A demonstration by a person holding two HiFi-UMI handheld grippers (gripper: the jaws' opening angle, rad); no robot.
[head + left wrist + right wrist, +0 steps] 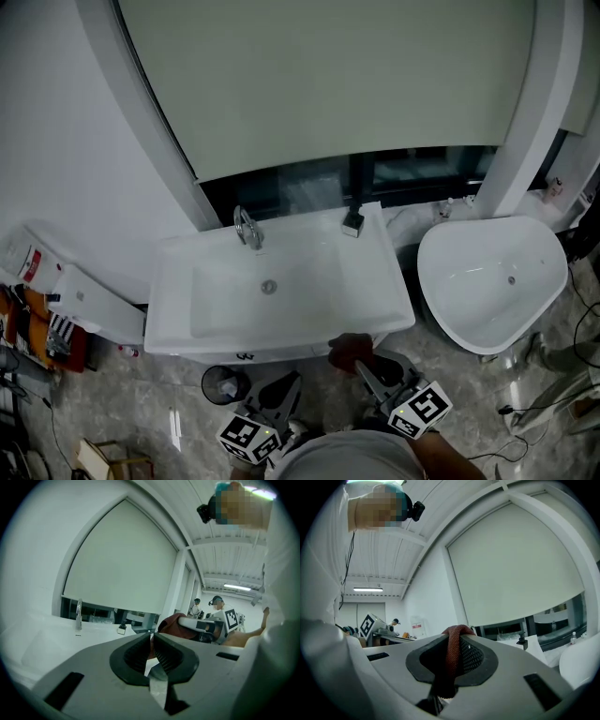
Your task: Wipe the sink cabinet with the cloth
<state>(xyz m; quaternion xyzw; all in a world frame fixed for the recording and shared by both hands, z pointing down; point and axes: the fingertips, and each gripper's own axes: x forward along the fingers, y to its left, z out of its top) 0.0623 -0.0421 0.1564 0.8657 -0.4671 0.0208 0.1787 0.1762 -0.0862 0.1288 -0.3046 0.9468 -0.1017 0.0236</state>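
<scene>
The white sink cabinet (366,305) stands below me, with a basin and a chrome faucet (247,228) at its back. A dark red cloth (350,349) hangs bunched at the cabinet's front edge, right of centre. My right gripper (362,366) is shut on that cloth (452,653), which loops over its pads and hangs between them. My left gripper (289,382) sits lower left of it, in front of the cabinet, shut with nothing between its pads (164,656). In the left gripper view the cloth (172,620) and the right gripper (201,625) show just beyond the jaws.
A white bathtub (492,281) stands right of the cabinet. A small black object (353,223) sits on the cabinet's back right corner. A round bin (223,382) is on the floor under the cabinet's front left. White fixtures (94,305) and clutter lie at the left.
</scene>
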